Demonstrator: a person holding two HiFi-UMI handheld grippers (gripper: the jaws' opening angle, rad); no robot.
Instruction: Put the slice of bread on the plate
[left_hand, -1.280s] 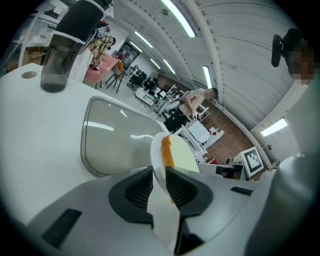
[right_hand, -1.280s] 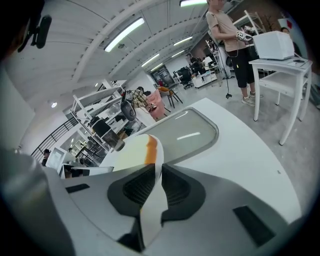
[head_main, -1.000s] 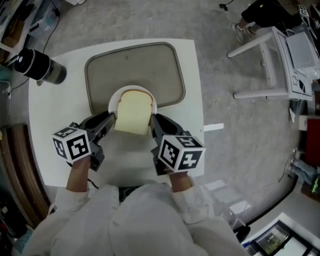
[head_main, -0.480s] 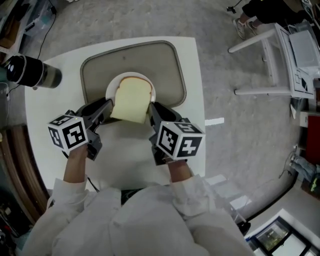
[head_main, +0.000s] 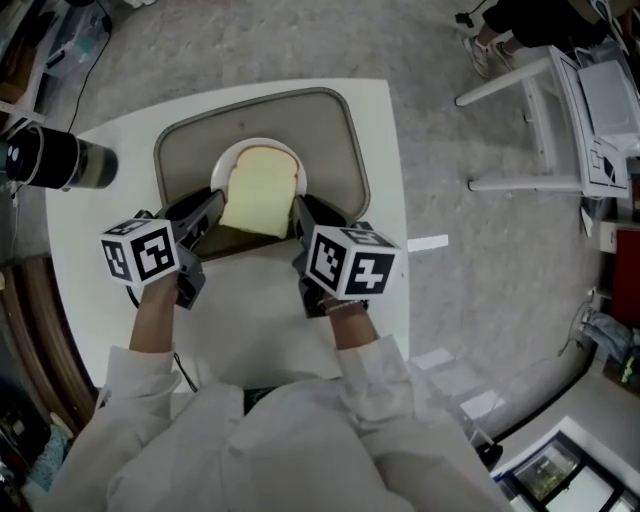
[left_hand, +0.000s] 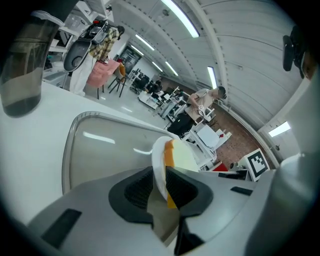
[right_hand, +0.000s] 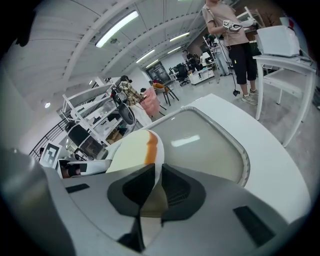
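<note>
A pale slice of bread (head_main: 258, 196) lies on a small white plate (head_main: 252, 152), which is held slightly tilted over a grey tray (head_main: 330, 130) on the white table (head_main: 385, 160). My left gripper (head_main: 213, 207) is shut on the plate's left rim, and my right gripper (head_main: 302, 210) is shut on its right rim. In the left gripper view the plate's rim (left_hand: 158, 167) sits between the jaws of the left gripper (left_hand: 160, 186), with the bread (left_hand: 184, 157) behind it. The right gripper view shows the bread (right_hand: 131, 152) above the right gripper (right_hand: 157, 182), which pinches the plate.
A dark cylinder (head_main: 55, 160) lies at the table's left edge, and appears as a dark cup (left_hand: 24, 62) in the left gripper view. A white stool (head_main: 540, 110) stands on the floor to the right. A person (right_hand: 235, 37) stands beyond the table.
Both grippers have carried the plate with the bread away from me, from the tray's near edge to further in over the tray.
</note>
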